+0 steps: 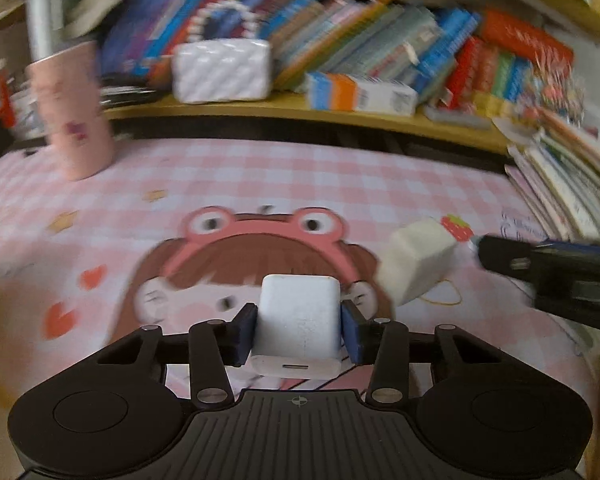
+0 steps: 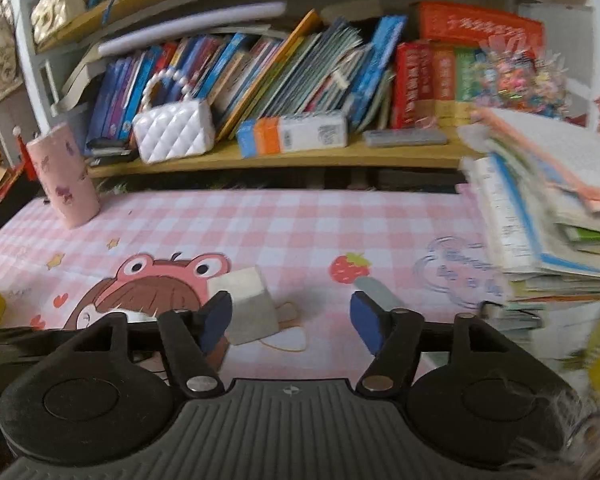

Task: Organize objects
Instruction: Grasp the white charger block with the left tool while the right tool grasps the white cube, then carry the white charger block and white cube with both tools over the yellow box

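Left tool held a white plug block; right tool stood apart-jawed at a second block.

The left tool (image 1: 299,326) was clamped, blue pads on both flanks, on the white rounded plastic charger block (image 1: 298,320), over the cartoon girl print on the pink checked desk (image 1: 260,176). A cream squarish block (image 2: 246,304) lay on the desk just right of that print, beside the red strawberry print (image 2: 350,267). The right tool (image 2: 292,322) stood half wide and empty, its left pad close by the cream block; contact unclear. Step judged: pick-up of both blocks. Next, the right tool likely needs centring on the cream block before it grips.
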